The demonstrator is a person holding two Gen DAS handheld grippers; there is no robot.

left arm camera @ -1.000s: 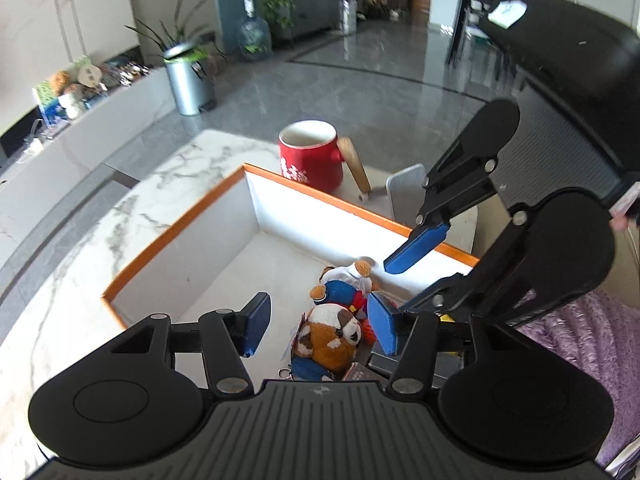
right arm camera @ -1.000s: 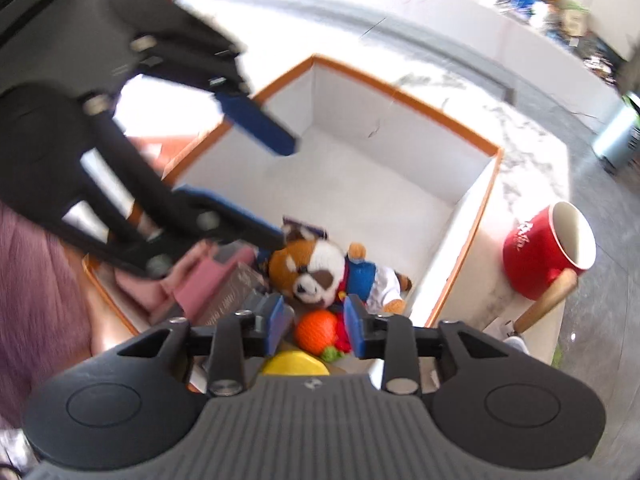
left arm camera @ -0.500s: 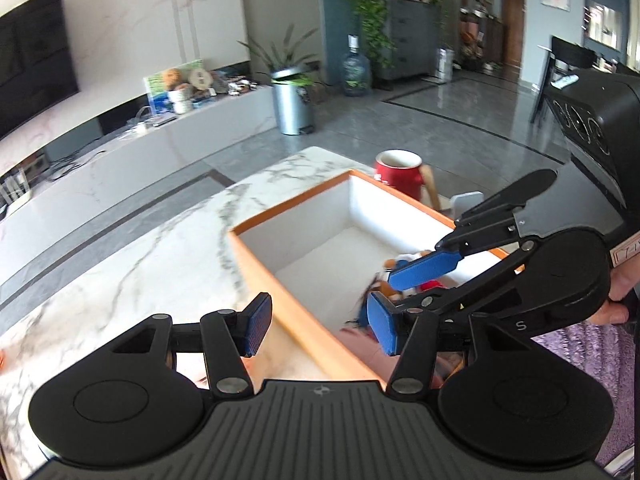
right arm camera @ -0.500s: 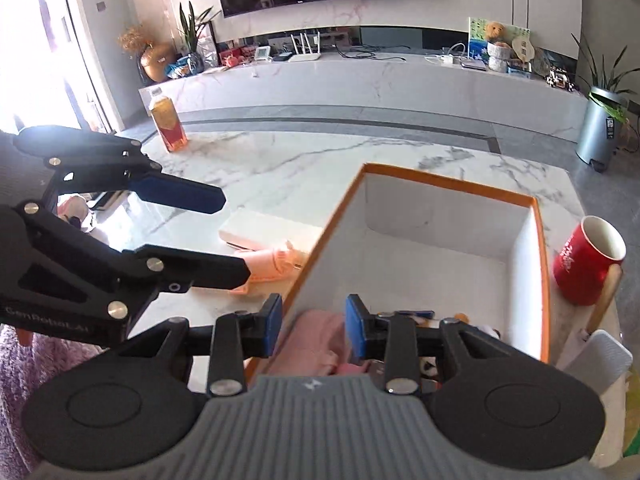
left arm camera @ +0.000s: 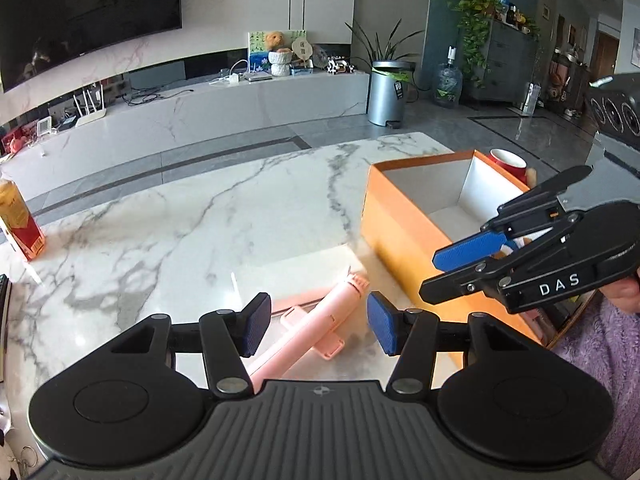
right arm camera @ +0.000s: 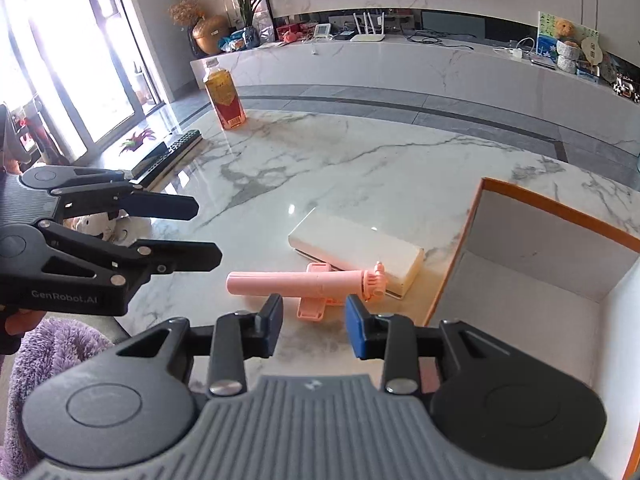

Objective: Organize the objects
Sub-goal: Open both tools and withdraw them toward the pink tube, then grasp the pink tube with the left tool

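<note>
The pink plastic rod-shaped gadget with a side clip (left arm camera: 308, 328) lies flat on the white marble-patterned desk (left arm camera: 200, 232), just beside the orange-walled open cardboard box (left arm camera: 404, 240) and touching a flat cream rectangular case (right arm camera: 356, 246). In the left wrist view the long axis runs from 7 to 1 o'clock and passes between the fingers (left arm camera: 254, 330) of the left gripper (left arm camera: 318, 328), which stand apart with nothing pressed. In the right wrist view the axis runs 9 to 3 o'clock, at 12 o'clock from the right gripper (right arm camera: 314, 326), whose fingers are parted narrowly and empty. The left gripper is judged nearer and better aligned for the pick-up. Legible writing: "DAS" on the right gripper body, "GenRobot.AI" on the left. The label on the amber-filled bottle (right arm camera: 225, 98) cannot be read.
</note>
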